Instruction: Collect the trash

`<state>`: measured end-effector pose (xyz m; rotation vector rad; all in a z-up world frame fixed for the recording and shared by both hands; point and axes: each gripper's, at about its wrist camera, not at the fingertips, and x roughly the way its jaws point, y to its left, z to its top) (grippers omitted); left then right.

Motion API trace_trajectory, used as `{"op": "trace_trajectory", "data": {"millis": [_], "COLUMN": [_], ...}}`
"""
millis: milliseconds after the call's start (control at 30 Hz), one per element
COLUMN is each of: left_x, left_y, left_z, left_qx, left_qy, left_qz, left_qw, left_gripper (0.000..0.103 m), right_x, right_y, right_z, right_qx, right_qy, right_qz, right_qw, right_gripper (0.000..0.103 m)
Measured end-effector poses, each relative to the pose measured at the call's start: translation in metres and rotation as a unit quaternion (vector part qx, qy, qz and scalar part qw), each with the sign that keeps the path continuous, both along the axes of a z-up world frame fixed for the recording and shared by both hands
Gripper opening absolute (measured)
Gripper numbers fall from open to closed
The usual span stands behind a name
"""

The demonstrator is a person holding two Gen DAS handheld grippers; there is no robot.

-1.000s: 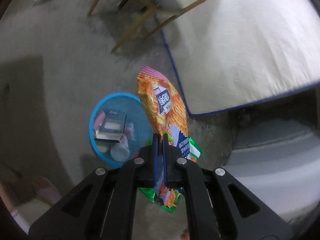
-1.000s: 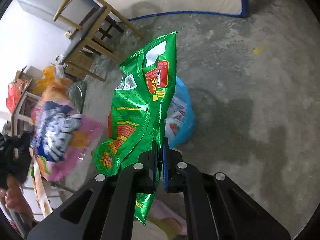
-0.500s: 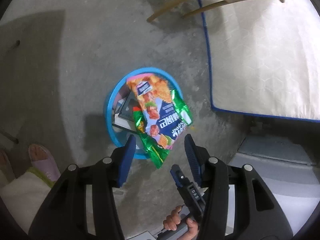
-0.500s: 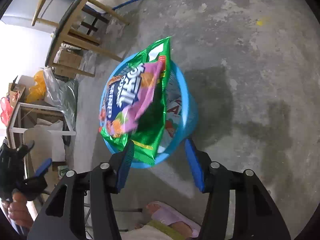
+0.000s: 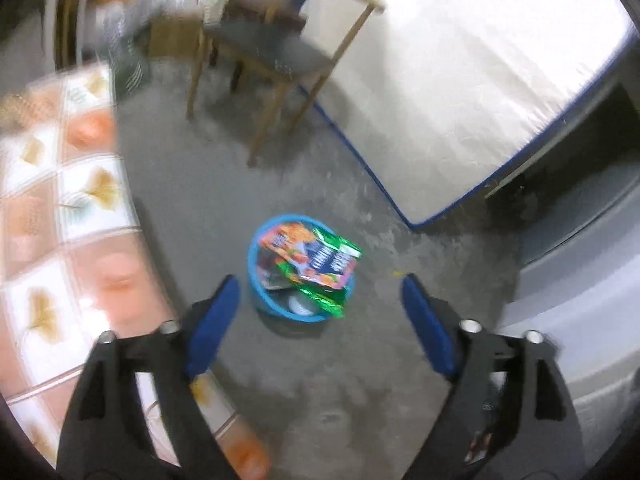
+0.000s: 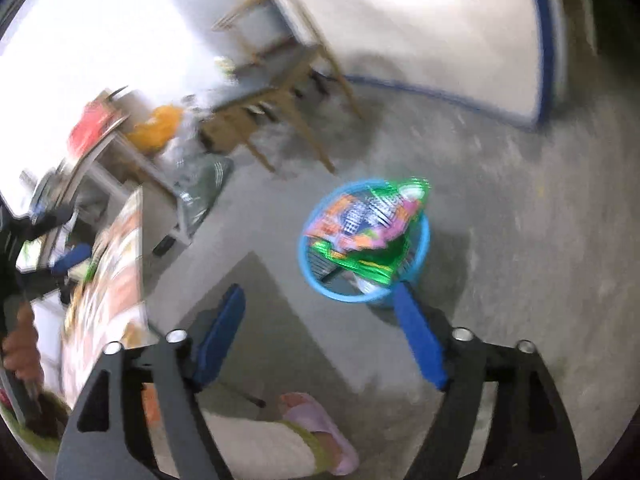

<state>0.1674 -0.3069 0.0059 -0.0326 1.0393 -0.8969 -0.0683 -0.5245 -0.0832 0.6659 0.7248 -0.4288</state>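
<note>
Orange snack bag (image 5: 298, 250) atop crumpled green bag (image 5: 328, 276), both overhanging rim of blue bin (image 5: 256, 296); left gripper (image 5: 320, 308) and right gripper (image 6: 320, 320) jaws opening wide, nothing between.

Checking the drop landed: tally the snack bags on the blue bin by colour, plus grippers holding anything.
Orange snack bag: 1, lying across the top of the blue bin
Green snack bag: 1, under it, hanging over the rim
Bags held by left gripper or right gripper: 0, both jaws opening with nothing between them
Total bags: 2
</note>
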Motion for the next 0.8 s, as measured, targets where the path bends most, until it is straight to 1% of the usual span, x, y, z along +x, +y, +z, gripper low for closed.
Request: {"op": "trace_trajectory", "data": {"millis": [33, 67, 100, 167, 233, 333, 367, 433, 500, 533, 600, 633, 733, 800], "left_x": [-0.010, -0.023, -0.033, -0.054, -0.070, -0.097, -0.105, -0.122, -0.137, -0.141, -0.149, -0.151, -0.155, -0.157], "left_y": [0.017, 0.038, 0.055, 0.090, 0.114, 0.151, 0.161, 0.179, 0.196, 0.201, 0.212, 0.215, 0.217, 0.220], "left_z": [0.009, 0.019, 0.028, 0.038, 0.039, 0.035, 0.033, 0.025, 0.019, 0.016, 0.010, 0.008, -0.002, -0.006], "left_qx": [0.002, 0.005, 0.007, 0.020, 0.038, 0.073, 0.082, 0.106, 0.124, 0.130, 0.149, 0.154, 0.169, 0.176], "left_qy": [-0.021, -0.044, -0.059, -0.082, -0.092, -0.108, -0.113, -0.128, -0.136, -0.137, -0.135, -0.134, -0.135, -0.127], "left_qz": [0.008, 0.021, 0.033, 0.064, 0.093, 0.136, 0.146, 0.175, 0.197, 0.208, 0.233, 0.240, 0.246, 0.244], "left_qw": [0.9997, 0.9988, 0.9977, 0.9944, 0.9907, 0.9822, 0.9794, 0.9704, 0.9628, 0.9596, 0.9516, 0.9489, 0.9448, 0.9451], "left_gripper": [0.088, 0.090, 0.091, 0.093, 0.094, 0.094, 0.094, 0.094, 0.094, 0.094, 0.094, 0.094, 0.094, 0.094], "right_x": [-0.002, -0.004, -0.006, -0.009, -0.010, -0.012, -0.012, -0.013, -0.014, -0.014, -0.017, -0.020, -0.027, -0.031], "right_y": [0.014, 0.030, 0.045, 0.079, 0.111, 0.156, 0.167, 0.192, 0.211, 0.220, 0.233, 0.238, 0.249, 0.254], "right_z": [0.014, 0.028, 0.041, 0.066, 0.084, 0.102, 0.106, 0.108, 0.106, 0.104, 0.098, 0.093, 0.084, 0.080], "right_qx": [-0.021, -0.041, -0.062, -0.100, -0.128, -0.166, -0.175, -0.199, -0.214, -0.219, -0.219, -0.222, -0.256, -0.272], "right_qy": [-0.007, -0.014, -0.022, -0.040, -0.051, -0.052, -0.051, -0.040, -0.018, 0.004, 0.026, 0.037, 0.064, 0.075], "right_qz": [0.014, 0.025, 0.037, 0.062, 0.083, 0.090, 0.092, 0.093, 0.087, 0.078, 0.071, 0.067, 0.058, 0.050], "right_qw": [1.000, 0.999, 0.997, 0.992, 0.987, 0.981, 0.979, 0.975, 0.973, 0.973, 0.973, 0.972, 0.963, 0.958], "right_gripper": [0.084, 0.089, 0.092, 0.095, 0.096, 0.096, 0.096, 0.096, 0.096, 0.096, 0.096, 0.096, 0.096, 0.096]}}
